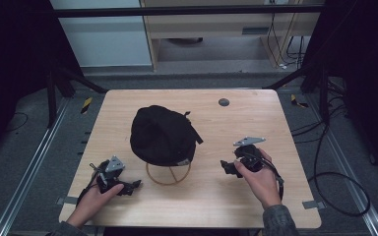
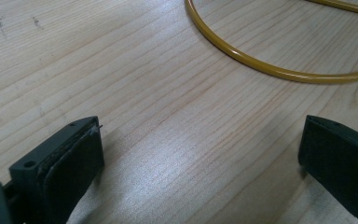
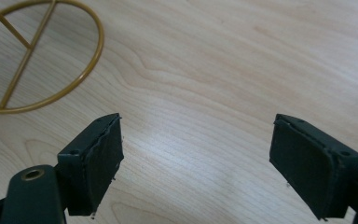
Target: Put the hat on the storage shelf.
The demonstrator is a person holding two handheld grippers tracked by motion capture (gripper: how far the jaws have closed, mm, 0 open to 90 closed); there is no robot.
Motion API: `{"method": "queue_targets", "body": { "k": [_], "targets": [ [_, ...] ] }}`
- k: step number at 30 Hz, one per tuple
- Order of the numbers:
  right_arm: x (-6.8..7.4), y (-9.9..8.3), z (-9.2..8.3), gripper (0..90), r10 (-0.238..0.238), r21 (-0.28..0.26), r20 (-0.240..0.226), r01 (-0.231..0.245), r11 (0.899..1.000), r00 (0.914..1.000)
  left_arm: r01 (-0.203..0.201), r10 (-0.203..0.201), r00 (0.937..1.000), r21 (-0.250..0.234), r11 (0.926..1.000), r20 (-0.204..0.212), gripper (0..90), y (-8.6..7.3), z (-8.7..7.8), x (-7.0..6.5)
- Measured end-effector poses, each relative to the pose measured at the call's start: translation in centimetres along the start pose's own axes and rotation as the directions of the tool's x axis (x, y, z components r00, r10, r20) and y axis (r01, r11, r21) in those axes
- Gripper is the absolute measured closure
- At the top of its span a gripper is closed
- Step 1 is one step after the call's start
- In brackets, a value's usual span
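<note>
A black cap (image 1: pixel 161 135) sits on top of a gold wire stand, whose ring base (image 1: pixel 168 178) rests on the wooden table (image 1: pixel 211 196). My left gripper (image 1: pixel 132 187) lies low at the table's front left, open, with bare wood between its jaws. The ring base (image 2: pixel 279 70) curves across the top of the left gripper view. My right gripper (image 1: pixel 228 168) is held to the right of the stand, open and holding nothing. In the right gripper view the ring base (image 3: pixel 81 74) with its crossbars lies at the upper left.
A small dark round grommet (image 1: pixel 223 102) is set in the table near its far edge. Black frame legs and cables stand on the grey floor around the table. A loose cable loop (image 1: pixel 344 191) lies on the floor at the right.
</note>
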State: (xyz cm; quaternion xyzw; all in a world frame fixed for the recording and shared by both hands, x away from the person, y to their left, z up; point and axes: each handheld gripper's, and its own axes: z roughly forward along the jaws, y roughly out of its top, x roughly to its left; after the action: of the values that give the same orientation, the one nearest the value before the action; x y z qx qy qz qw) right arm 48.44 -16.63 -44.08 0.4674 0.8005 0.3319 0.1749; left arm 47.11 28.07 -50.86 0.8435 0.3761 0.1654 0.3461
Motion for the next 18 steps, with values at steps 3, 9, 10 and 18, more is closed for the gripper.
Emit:
{"method": "queue_targets", "body": {
  "k": [3, 9, 10, 18],
  "targets": [
    [0.1, -0.4, 1.2, 17.2, 0.006, 0.014, -0.002, -0.006, 1.000, 1.0000, 0.000, 0.000, 1.0000, 0.000, 1.0000, 0.000, 0.0, 0.0, 0.0, 0.0],
    [0.1, -0.8, 2.9, 17.2, 0.031, 0.001, -0.001, -0.031, 1.000, 0.9995, 0.000, 0.000, 1.0000, 0.001, 1.0000, 0.000, 0.0, 0.0, 0.0, 0.0],
    [0.1, -0.9, 3.1, 17.2, 0.036, 0.001, 0.001, -0.036, 0.999, 0.9994, 0.000, 0.000, 1.0000, 0.000, 1.0000, 0.000, 0.0, 0.0, 0.0, 0.0],
    [0.3, -1.5, 5.2, 16.7, 0.047, -0.001, 0.016, -0.047, 0.999, 0.9987, 0.002, -0.002, 1.0000, 0.000, 1.0000, -0.001, 0.0, 0.0, 0.0, 0.0]
  ]
}}
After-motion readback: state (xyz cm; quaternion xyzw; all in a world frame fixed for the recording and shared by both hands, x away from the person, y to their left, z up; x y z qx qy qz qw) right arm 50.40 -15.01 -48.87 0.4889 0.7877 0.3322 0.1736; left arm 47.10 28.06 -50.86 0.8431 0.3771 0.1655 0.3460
